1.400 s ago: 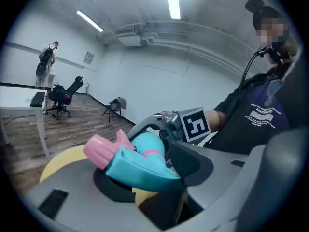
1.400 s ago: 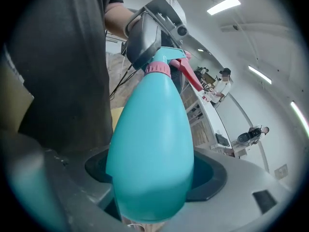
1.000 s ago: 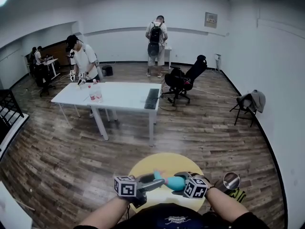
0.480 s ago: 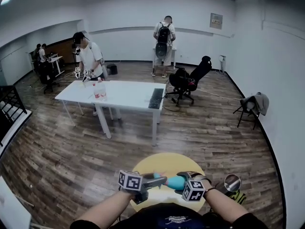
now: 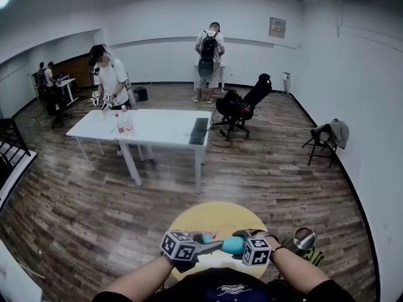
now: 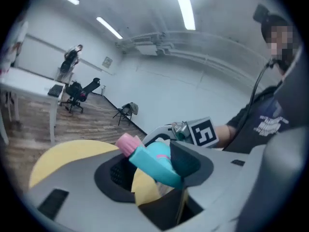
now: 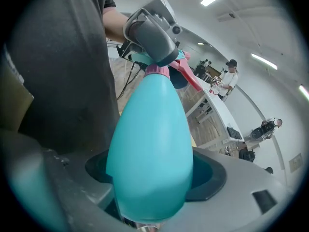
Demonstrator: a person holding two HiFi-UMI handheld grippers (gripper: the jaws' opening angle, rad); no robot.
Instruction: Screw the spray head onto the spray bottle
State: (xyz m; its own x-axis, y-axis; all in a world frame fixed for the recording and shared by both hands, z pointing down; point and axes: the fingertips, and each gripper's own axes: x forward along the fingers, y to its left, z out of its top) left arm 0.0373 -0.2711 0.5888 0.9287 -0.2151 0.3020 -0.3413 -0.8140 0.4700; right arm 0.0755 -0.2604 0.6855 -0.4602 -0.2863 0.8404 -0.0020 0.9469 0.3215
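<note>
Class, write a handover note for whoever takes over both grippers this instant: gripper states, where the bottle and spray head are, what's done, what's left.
Left gripper: fingers have just been closing on the spray head, which sits between them.
Right gripper: shut on the bottle, over the yellow table.
Done: head seated on the bottle's neck, pink collar in place.
Left: tightness cannot be told; twist the head until snug.

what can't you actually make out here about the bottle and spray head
Thread joint: in the right gripper view the left gripper, jaws just closing on the spray head, covers it.
Base of the spray bottle: same view, sunk inside the right gripper.
Head view: bottle and head too small for detail.
</note>
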